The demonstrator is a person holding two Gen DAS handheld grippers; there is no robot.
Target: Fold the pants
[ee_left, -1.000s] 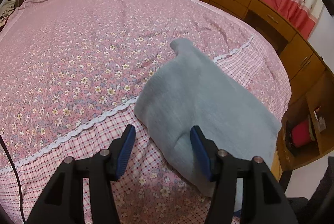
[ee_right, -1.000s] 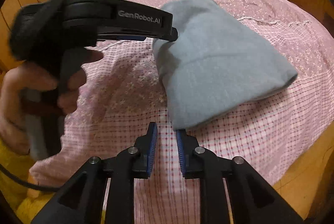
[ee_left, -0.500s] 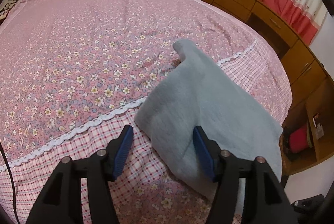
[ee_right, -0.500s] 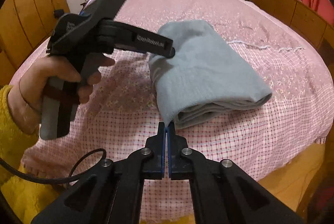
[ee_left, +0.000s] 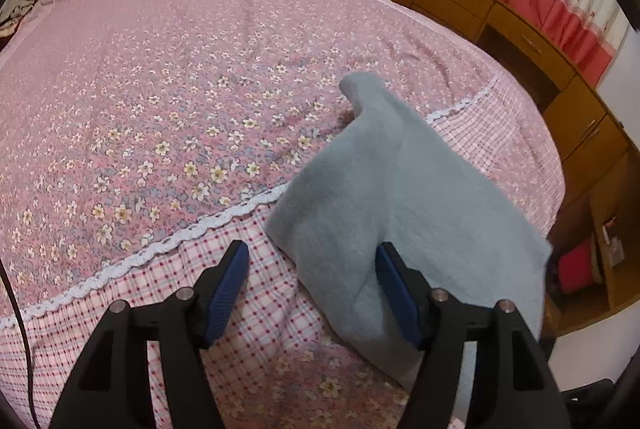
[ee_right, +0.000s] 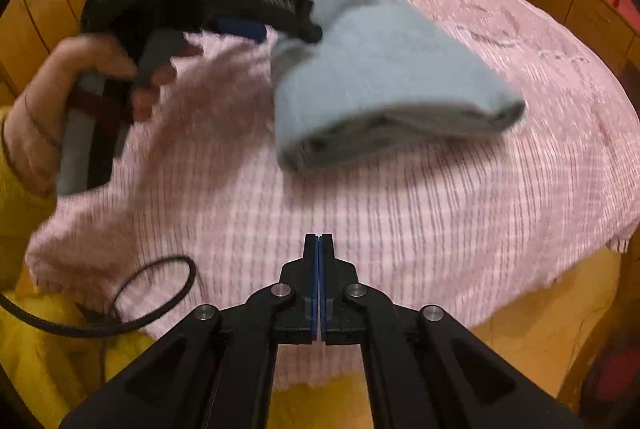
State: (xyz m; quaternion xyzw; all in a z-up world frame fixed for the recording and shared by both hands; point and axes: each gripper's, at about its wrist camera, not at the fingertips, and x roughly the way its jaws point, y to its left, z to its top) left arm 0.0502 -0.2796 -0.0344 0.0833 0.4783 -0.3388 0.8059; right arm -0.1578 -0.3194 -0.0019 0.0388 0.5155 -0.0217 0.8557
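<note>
Grey pants (ee_left: 404,205) lie folded into a thick bundle on the bed (ee_left: 160,77), near its foot edge, across the white lace strip (ee_left: 168,241) that divides the flowered cloth from the checked border. In the right wrist view the bundle's layered open end (ee_right: 384,137) faces the camera.

Left gripper (ee_left: 312,281): jaws wide and opening. One corner of the pants sits between them; the right-hand pad lies against the cloth, the other stands clear over the checked border. No pinch.

Right gripper (ee_right: 319,249): pads pressed together, nothing between them, over the checked border, apart from the pants. That view is motion-blurred.

A hand (ee_right: 68,97) with a yellow sleeve (ee_right: 24,229) holds the left gripper's handle.
</note>
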